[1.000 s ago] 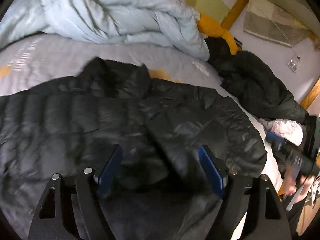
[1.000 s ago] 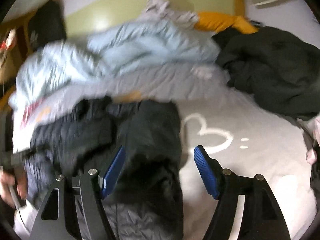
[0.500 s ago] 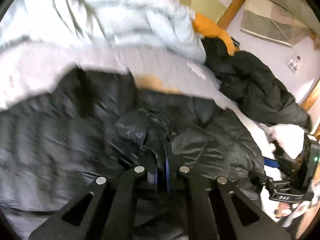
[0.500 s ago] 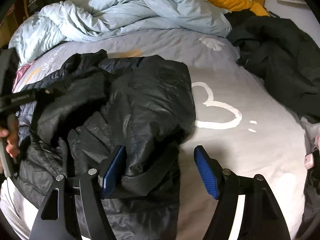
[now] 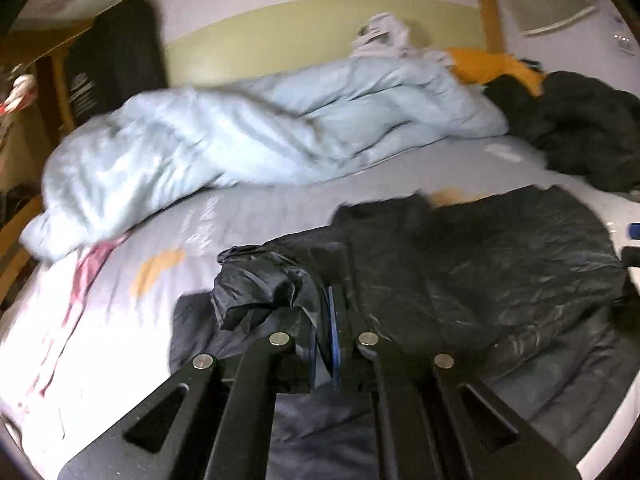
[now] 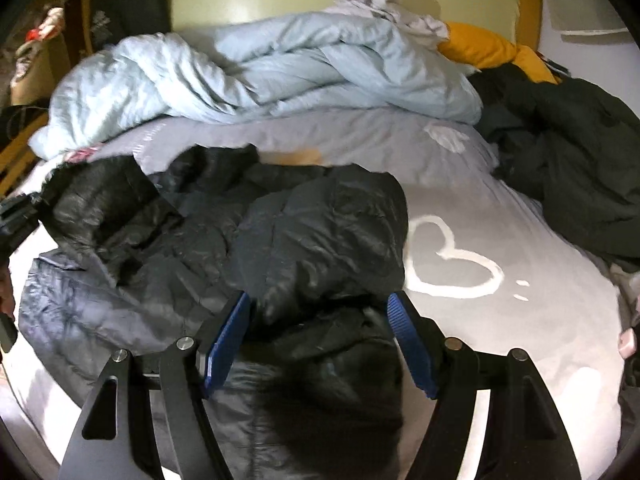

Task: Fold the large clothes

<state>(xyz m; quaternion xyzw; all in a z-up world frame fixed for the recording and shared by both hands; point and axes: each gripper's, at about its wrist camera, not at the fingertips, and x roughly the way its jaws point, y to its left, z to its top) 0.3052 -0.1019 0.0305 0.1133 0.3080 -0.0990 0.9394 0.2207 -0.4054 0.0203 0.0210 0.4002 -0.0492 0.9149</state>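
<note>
While a pale blue duvet (image 6: 256,76) is heaped at the far side of the bed (image 6: 520,320), the black puffer jacket (image 6: 320,232) lies near-left; the left gripper (image 5: 325,334) pinches its fabric, the right gripper (image 6: 320,336) gapes above it.

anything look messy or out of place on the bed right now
The black puffer jacket lies rumpled and half-folded, one bunched end pinched in the left gripper. A light blue duvet is heaped unmade along the headboard, and another dark coat is dumped at the right edge. Nothing looks spilled or damaged.
</note>
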